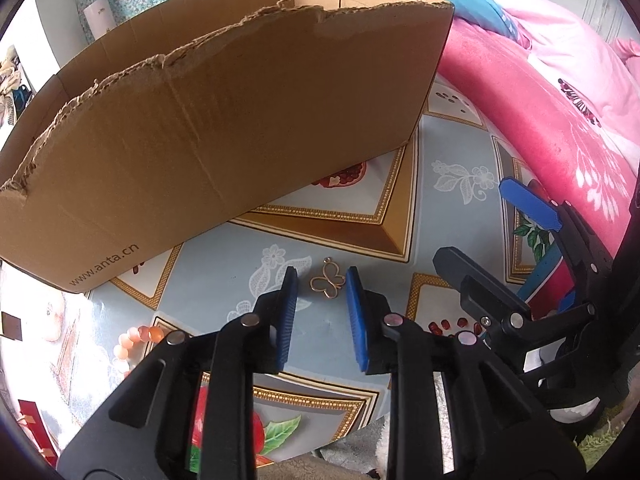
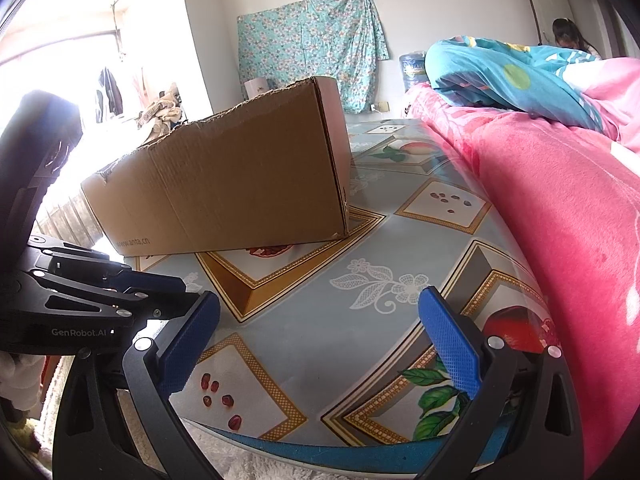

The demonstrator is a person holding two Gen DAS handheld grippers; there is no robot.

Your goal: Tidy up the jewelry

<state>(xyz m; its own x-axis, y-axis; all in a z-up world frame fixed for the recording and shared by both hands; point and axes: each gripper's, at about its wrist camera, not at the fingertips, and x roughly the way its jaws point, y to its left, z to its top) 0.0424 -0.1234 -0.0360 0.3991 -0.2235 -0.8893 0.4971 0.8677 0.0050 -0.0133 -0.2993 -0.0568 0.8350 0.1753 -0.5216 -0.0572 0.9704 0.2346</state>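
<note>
Far left in the left wrist view, a string of orange beads point(image 1: 134, 340) lies on the patterned table cover point(image 1: 352, 236), partly hidden behind the L tongs' arm. Behind & above it sits a torn-edged cardboard box point(image 1: 224, 120) w/ "www.anta.cn" printed low on its near side, resting on the cover toward the far left. Centre, near: L gripper point(image 1: 322, 286) pointing steeply down, blue pads a little apart w/ a small gold butterfly pendant point(image 1: 328, 282) lying flat on the cover between the tips; pads not touching it, a gap each side. No earlier pic given, so just that: jaws slightly spread, nothing pinched. Right of that, the R gripper point(image 1: 476, 228) comes in from the near right, its blue fingers wide apart over the cover. In its own view the R gripper point(image 2: 320, 308) is spread wide, empty, only printed cover between the pads. Far right: pink blanket point(image 2: 560, 208) along the table edge, blue bedding point(image 2: 500, 76) piled on it further back.
</note>
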